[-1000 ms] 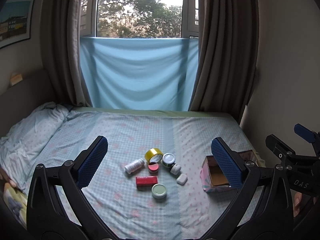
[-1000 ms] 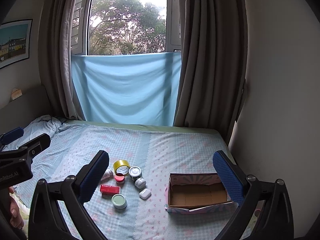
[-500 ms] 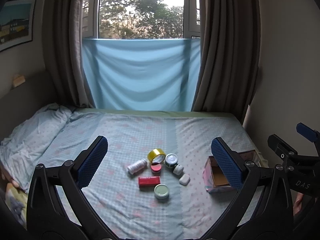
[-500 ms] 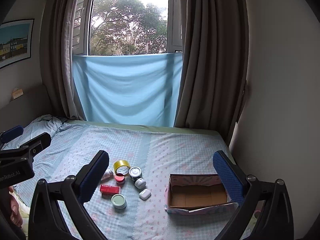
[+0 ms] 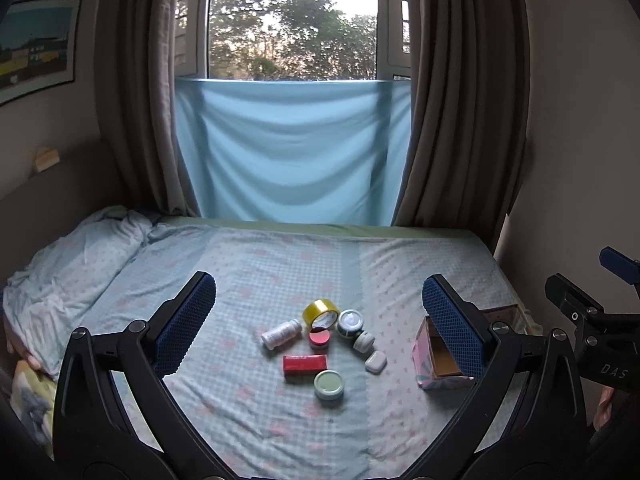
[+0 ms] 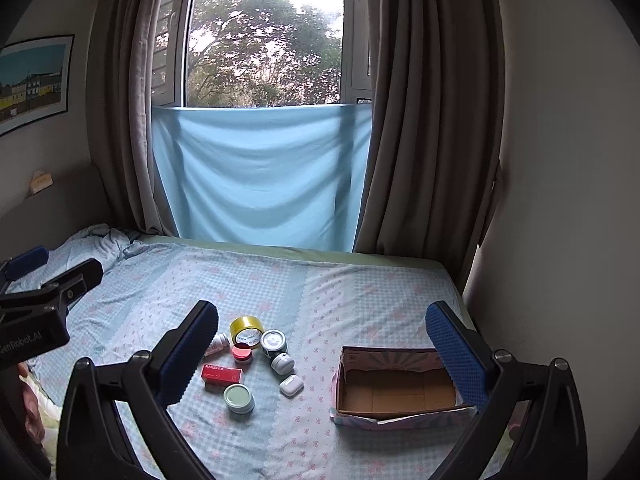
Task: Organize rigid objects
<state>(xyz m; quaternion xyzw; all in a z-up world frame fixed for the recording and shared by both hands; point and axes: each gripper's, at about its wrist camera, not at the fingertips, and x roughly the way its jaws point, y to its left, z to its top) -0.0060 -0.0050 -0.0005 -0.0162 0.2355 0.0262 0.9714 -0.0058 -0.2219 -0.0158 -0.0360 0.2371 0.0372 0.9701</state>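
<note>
Holding: you have both grippers above the near edge of the bed [image 5: 280, 264], nothing between the pads.
Left gripper [image 5: 316, 316]: fingers spread wide, empty.
Right gripper [image 6: 322, 344]: fingers spread wide, empty.
Cluster: small items grouped mid-bed, well apart from both grippers.
Yellow tape roll [image 5: 320, 314]: 12 o'clock of the cluster, tilted on edge.
White pill bottle [image 5: 281, 333]: on its side, 9 o'clock of the red-lidded jar [image 5: 319, 339].
Dark jar [image 5: 350, 323]: 3 o'clock of the tape, touching or nearly so.
Small white jar [image 5: 363, 342]: just beside the dark jar.
Earbud case [image 5: 375, 361]: 4 o'clock of the cluster.
Red box [image 5: 305, 363]: lying flat.
Green-lidded jar [image 5: 329, 385]: 6 o'clock, just beside the red box.
Cardboard box [image 6: 394, 390]: open, empty, 3 o'clock of the cluster, apart from it.
</note>
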